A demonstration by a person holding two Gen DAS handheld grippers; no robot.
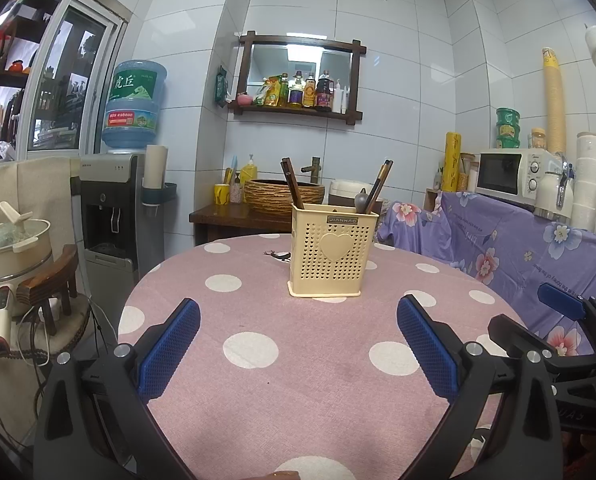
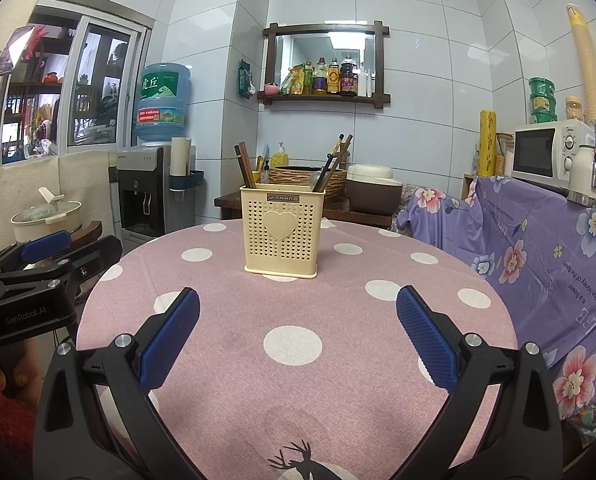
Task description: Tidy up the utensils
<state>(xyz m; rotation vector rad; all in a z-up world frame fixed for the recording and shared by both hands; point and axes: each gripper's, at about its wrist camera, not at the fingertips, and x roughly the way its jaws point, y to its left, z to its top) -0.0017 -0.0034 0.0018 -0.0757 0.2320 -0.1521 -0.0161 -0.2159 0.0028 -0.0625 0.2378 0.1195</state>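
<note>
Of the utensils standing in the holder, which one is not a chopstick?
The grey spoon, in the holder's right side: rounded metal bowl, unlike the straight dark chopsticks.

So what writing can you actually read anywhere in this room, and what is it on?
"JIANHAO": plate on the cream utensil holder.
"虎丘": label of the blue water jug.
"GenRobot.AI": body of the left gripper.
Purple floral cloth: printed lines, too distorted to read.
Sauce bottles: labels too small.

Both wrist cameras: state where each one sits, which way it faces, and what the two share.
Left wrist: above the table's near edge, facing the utensil holder; open left gripper in front, right gripper at the right edge.
Right wrist: likewise, facing the holder; open right gripper, left gripper at the left edge.
Shared: holder, polka-dot table, microwave.
</note>
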